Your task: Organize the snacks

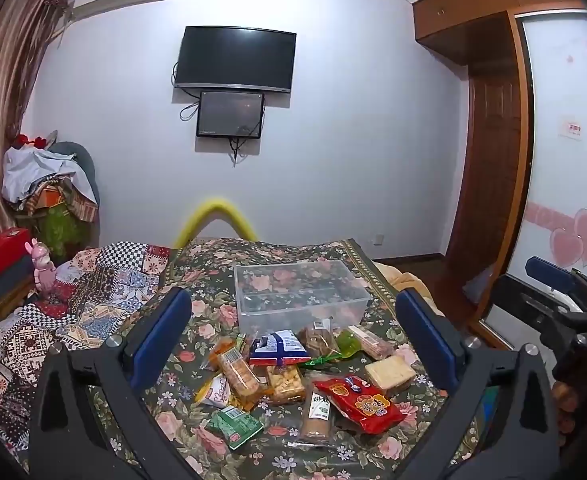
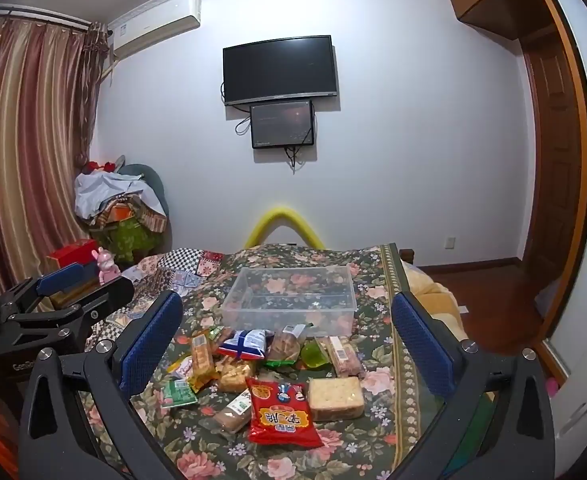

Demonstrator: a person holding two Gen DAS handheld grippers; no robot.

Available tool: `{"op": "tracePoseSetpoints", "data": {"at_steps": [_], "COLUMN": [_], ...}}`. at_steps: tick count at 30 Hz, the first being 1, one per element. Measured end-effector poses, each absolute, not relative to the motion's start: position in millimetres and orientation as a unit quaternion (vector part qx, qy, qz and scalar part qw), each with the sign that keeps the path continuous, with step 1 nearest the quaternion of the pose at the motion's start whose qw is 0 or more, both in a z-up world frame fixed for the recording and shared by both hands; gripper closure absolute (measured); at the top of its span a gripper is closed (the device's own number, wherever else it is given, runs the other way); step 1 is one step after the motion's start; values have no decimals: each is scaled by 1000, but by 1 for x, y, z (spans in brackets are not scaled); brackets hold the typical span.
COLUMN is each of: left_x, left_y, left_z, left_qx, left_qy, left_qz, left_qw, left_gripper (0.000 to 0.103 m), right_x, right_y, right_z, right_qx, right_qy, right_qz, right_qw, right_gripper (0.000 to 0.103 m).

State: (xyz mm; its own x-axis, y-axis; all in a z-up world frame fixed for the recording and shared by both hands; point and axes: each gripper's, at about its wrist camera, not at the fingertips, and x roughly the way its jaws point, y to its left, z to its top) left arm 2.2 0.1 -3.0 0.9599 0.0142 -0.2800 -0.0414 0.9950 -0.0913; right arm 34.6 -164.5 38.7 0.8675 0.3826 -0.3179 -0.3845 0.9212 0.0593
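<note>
Clear plastic bin is seen in the left wrist view, set on a floral-cloth table, w/ nothing visible inside. Snack pile lies just in front of the bin, nearer the camera: blue/white bag, red packet, green packet, pale cracker block, clear-wrapped biscuit pack. Left gripper is held above the pile, jaws spread wide, blue pads on both sides, nothing between them. Right gripper is visible at the right edge; its state cannot be told from this view. Wall TV is mounted behind, w/ a smaller screen below it.

Right wrist view: same bin is centred beyond the pile. Red packet lies nearest the camera, cracker block just beside it on the right, green packet to the left, blue/white bag close to the bin's front wall. Right gripper is released, jaws wide apart, nothing gripped. Left gripper shows at the left edge, apart from the snacks. Striped curtain hangs at far left.
</note>
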Motion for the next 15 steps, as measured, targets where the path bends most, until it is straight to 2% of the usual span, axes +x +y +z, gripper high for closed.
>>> {"op": "tracePoseSetpoints", "data": {"at_steps": [15], "left_x": [0], "left_y": [1], "left_z": [-2], "left_qx": [-51], "left_qy": [134], "left_qz": [18], "left_qw": [990], "left_gripper": [0], "right_x": [33], "right_y": [-163], "right_z": [40], "right_qx": [-2], "right_qy": [164], "right_qz": [199], "right_qw": [966], "right_gripper": [0]}}
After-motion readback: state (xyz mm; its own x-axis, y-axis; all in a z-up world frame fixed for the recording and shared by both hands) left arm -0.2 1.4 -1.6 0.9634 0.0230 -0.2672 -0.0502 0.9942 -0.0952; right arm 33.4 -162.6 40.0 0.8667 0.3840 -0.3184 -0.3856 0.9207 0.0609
